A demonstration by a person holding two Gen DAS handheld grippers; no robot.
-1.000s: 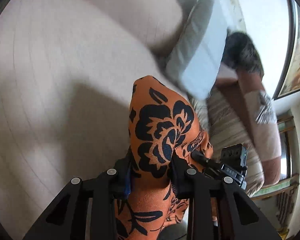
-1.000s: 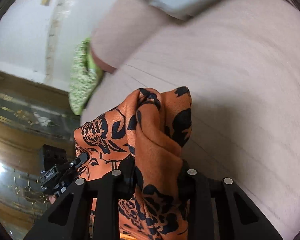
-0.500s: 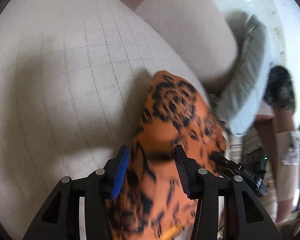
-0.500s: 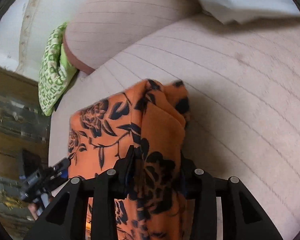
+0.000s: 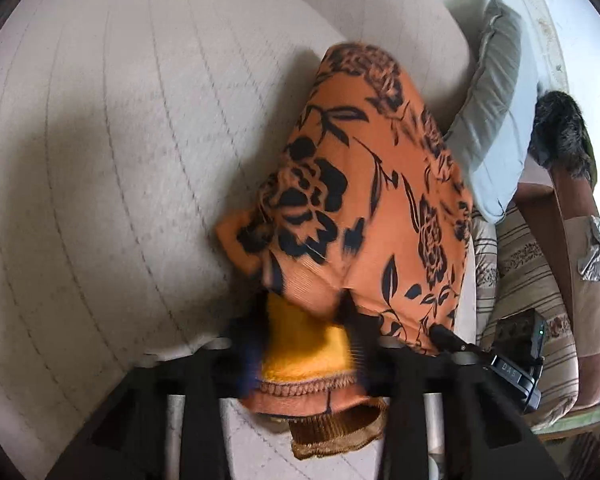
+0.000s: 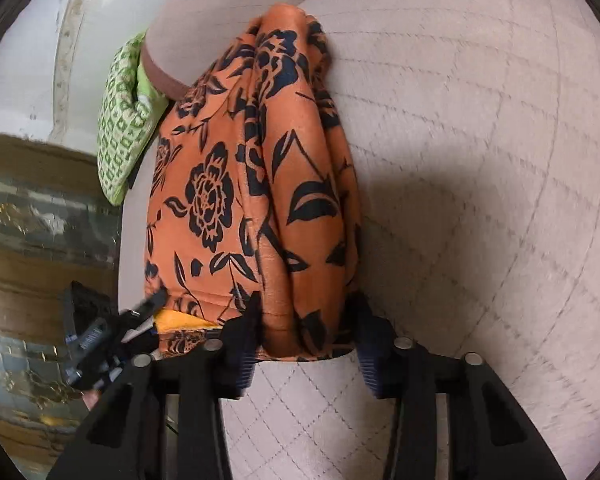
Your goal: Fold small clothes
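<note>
Left wrist: quilted beige cushion [image 5: 100, 140], grey pillow [image 5: 492, 108], orange floral garment [image 5: 360, 200].

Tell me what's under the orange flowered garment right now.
The orange garment lies on the quilted beige cushion, which shows all around it. Its yellow lining peeks out at the near hem. The cushion directly beneath, and anything lying there, is covered.

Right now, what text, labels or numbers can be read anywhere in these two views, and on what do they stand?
"DAS": white lettering, partly cut off, on the black plastic device at the lower right of the left wrist view.
Lettering on the same black device in the right wrist view: too blurred to read.
Nothing else is legible.
</note>
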